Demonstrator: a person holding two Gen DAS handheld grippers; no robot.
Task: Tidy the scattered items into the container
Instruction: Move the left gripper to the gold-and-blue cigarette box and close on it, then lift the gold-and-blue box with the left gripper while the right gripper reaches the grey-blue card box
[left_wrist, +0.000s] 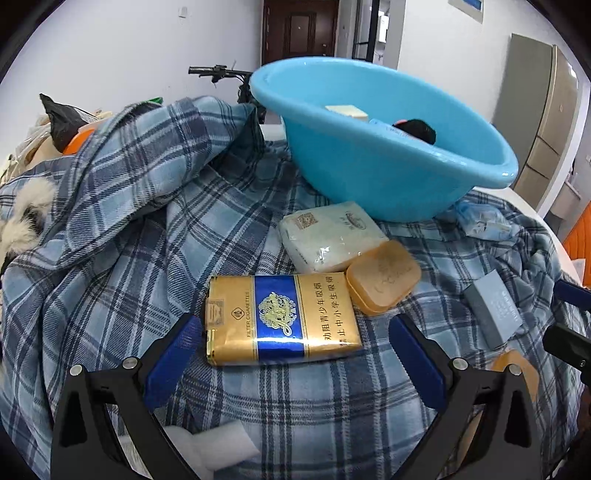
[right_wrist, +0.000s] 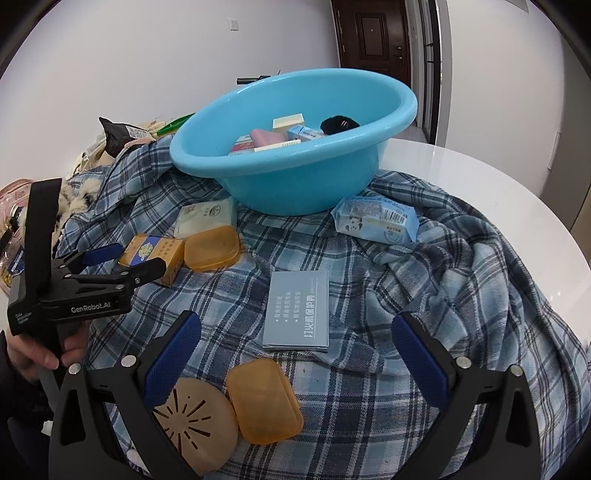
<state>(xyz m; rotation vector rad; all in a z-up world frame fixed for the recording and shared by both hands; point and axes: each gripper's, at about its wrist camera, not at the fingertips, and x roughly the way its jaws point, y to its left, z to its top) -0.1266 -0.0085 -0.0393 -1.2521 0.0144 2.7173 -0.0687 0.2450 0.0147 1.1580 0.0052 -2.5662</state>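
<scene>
Left gripper: the left gripper (left_wrist: 295, 354) is spread wide, gripping nothing; its blue ribbed fingers (left_wrist: 173, 354) stand either side of the gold cigarette pack (left_wrist: 282, 319), apart from it. From the right wrist view it comes in low from the table's left edge, held by a hand (right_wrist: 40, 354).
Right gripper: the right gripper (right_wrist: 295, 354) is released, jaws wide, above the cloth near the table's front edge.
Cigarette pack: a flat, glossy gold box with a blue band; it lies on its broad face, long axis running across the left gripper's view, its hinged top end towards the left finger.
Container: the blue basin (right_wrist: 295, 173), round smooth plastic, stands on the cloth towards the table's far edge; small boxes, a pink bar and a black object lie inside.
Cloth: a blue plaid cloth (right_wrist: 424, 332), soft and rumpled, covers most of the round white table (right_wrist: 480, 177).
Orange soap case: a translucent, rounded rectangle (left_wrist: 382, 277), touching the pack's right end and the tissue packet.
Tissue packet: white soft plastic wrap (left_wrist: 328, 234), between the pack and the basin's foot.
Grey-blue booklet: thin, flat, printed card (right_wrist: 297, 308), long axis pointing away from the right gripper towards the basin.
Second orange case: a case of the same shape (right_wrist: 264, 400) at the front edge, beside a round tan slotted disc (right_wrist: 195, 424).
Blue wipes packet: crinkled wrap with a barcode (right_wrist: 376, 219), just right of the basin's foot.
</scene>
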